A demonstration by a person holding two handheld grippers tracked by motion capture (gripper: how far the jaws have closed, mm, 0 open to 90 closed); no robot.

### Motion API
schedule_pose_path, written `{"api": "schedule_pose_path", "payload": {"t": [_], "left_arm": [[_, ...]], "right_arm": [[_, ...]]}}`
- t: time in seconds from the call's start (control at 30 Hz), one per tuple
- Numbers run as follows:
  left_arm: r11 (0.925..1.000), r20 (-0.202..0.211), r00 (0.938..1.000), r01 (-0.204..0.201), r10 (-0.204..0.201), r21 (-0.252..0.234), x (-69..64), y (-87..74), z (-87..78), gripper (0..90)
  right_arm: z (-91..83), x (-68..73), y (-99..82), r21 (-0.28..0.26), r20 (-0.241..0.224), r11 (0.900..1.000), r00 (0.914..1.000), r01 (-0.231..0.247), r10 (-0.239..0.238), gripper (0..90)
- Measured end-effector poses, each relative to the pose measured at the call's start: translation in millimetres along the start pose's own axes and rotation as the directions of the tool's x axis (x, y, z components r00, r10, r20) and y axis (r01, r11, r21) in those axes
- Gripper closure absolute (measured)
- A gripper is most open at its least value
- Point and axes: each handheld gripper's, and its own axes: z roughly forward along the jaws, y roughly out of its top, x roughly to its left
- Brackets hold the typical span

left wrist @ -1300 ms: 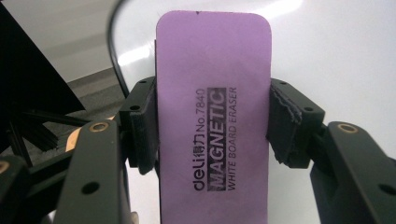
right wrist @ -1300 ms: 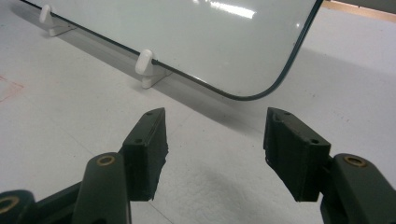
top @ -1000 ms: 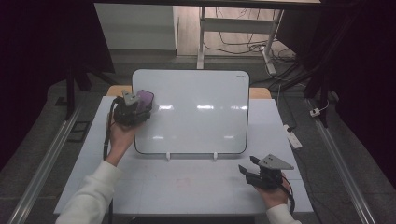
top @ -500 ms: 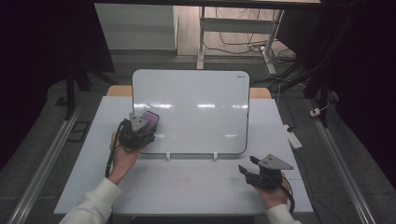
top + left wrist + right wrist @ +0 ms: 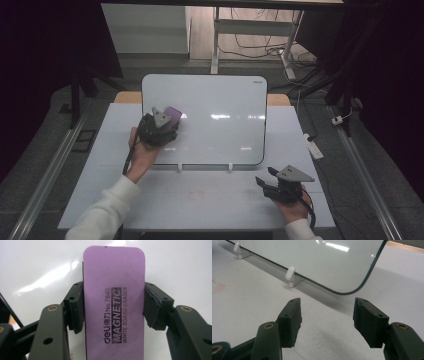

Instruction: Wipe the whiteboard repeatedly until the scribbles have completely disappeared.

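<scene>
Eraser (image 5: 114,305) is clamped tight in my left gripper (image 5: 161,127), and I've just swept it back up the whiteboard (image 5: 220,130) from the lower left corner to mid-height on the left side. Looks like another wiping pass to me. Right gripper (image 5: 272,186) waits released over the table (image 5: 200,200), holding nothing.

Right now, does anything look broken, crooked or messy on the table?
Nothing stands out. The whiteboard looks clean and sits straight on its white clips. The left gripper holds the purple eraser squarely between its jaws, against the board. There's just a faint reddish mark on the table in front.
</scene>
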Motion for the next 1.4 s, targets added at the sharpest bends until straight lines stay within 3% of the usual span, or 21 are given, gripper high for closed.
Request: {"api": "schedule_pose_path", "payload": {"t": [0.2,0.3,0.47,0.67,1.0,1.2,1.4], "left_arm": [[0.9961,-0.021,0.9961,0.085,-0.085,-0.026,33.4,32.2,2.2,41.2],[0.9951,-0.013,0.9952,0.097,-0.097,-0.020,39.8,37.2,2.1,41.2],[0.9984,0.000,0.9985,0.056,-0.056,-0.007,31.8,30.2,0.6,41.3],[0.9998,0.025,0.9997,0.003,-0.003,0.019,13.0,6.1,-1.7,41.3],[0.9953,0.079,0.9939,-0.081,0.077,0.053,-21.0,-33.6,-5.8,41.3],[0.9973,0.113,0.9926,-0.051,0.044,0.054,-16.6,-35.3,-6.2,41.3],[0.9990,0.081,0.9965,-0.022,0.019,0.040,0.5,-21.8,-6.7,41.2]], "right_arm": [[-0.3,-1.8,-1.0,0.000,0.001,1.0000,1.0000,-0.005,0.005,38.7],[-0.3,-1.7,-0.8,-0.001,0.000,1.0000,1.0000,-0.004,0.004,38.7],[0.6,-2.0,-1.3,0.003,-0.003,1.0000,1.0000,-0.006,0.006,38.7],[0.5,-0.5,-0.7,0.002,-0.005,1.0000,1.0000,-0.002,0.002,38.7],[0.6,0.4,-0.3,0.001,-0.005,1.0000,1.0000,0.002,-0.002,38.7],[0.2,0.4,-0.3,0.001,-0.005,1.0000,1.0000,0.000,0.000,38.7],[0.1,-0.4,-0.5,-0.001,-0.003,1.0000,1.0000,-0.002,0.002,38.7]]}}
